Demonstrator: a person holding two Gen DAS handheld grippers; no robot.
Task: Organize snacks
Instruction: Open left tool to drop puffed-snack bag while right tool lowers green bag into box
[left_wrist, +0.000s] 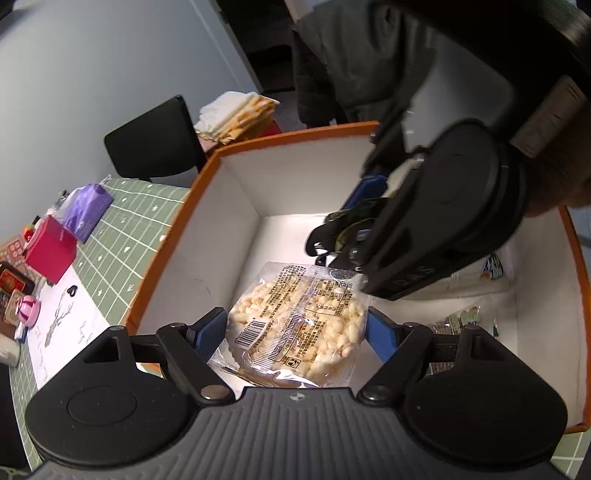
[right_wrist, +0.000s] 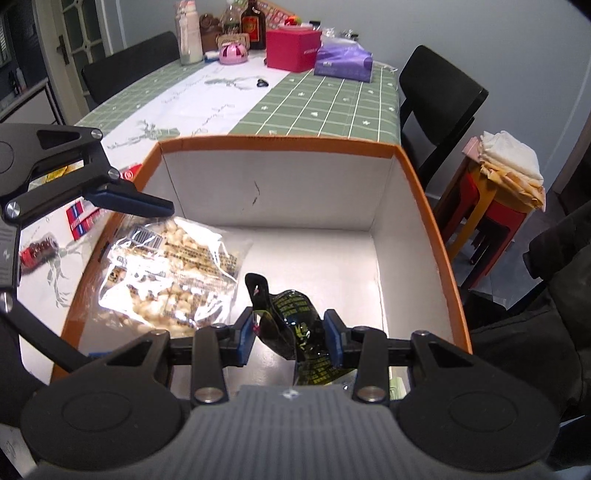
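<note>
The orange-rimmed box (right_wrist: 424, 192) stood open at the top, its far white floor bare. Both grippers crowded the near half: the left gripper (left_wrist: 295, 328) around the rice-puff packet (left_wrist: 299, 325), the right gripper (right_wrist: 290, 338) around a dark packet (right_wrist: 299, 317), its body looming just beside the left.

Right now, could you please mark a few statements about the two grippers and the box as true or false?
1. The left gripper holds a clear pack of puffed rice. True.
2. The right gripper is empty. False: it holds a dark packet.
3. Both grippers are over the orange box. True.
4. The red box sits inside the orange box. False: it stands on the table beyond it.
5. The orange box has a closed lid. False: it is open on top.
</note>
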